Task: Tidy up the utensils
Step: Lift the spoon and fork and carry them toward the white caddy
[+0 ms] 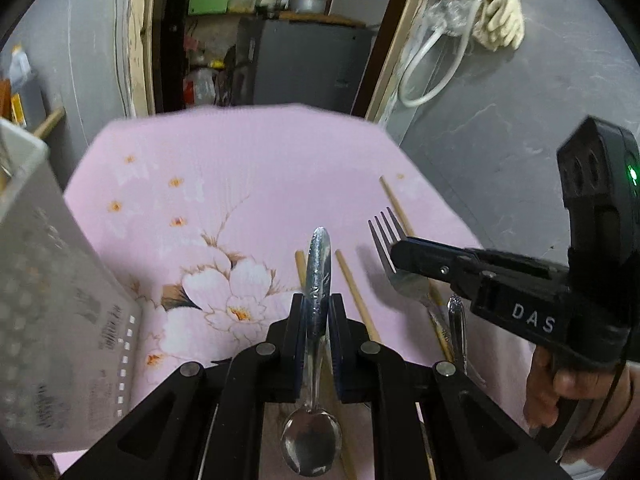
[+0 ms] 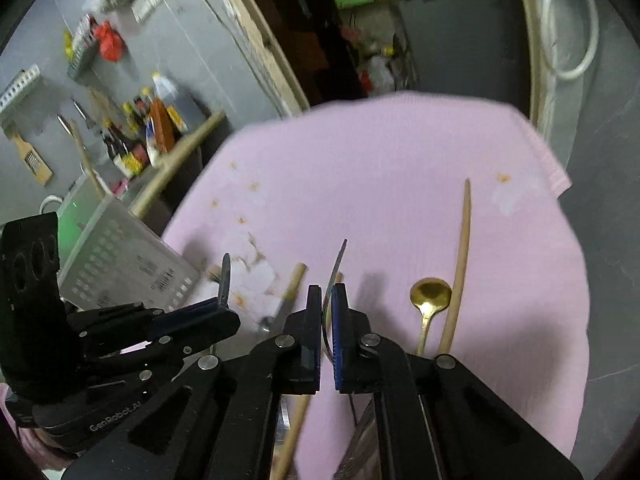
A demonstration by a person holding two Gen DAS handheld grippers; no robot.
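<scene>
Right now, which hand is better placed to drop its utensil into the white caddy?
Left. The left gripper holds the silver spoon right beside the white caddy. The right gripper, gripping the fork, sits farther off, with the left gripper between it and the caddy.

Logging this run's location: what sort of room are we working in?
Probably a home kitchen. Sauce bottles stand on a shelf by the grey wall, a grater hangs there, and a pot sits on the shelving through the doorway. Utensils lie on a pink floral cloth.
</scene>
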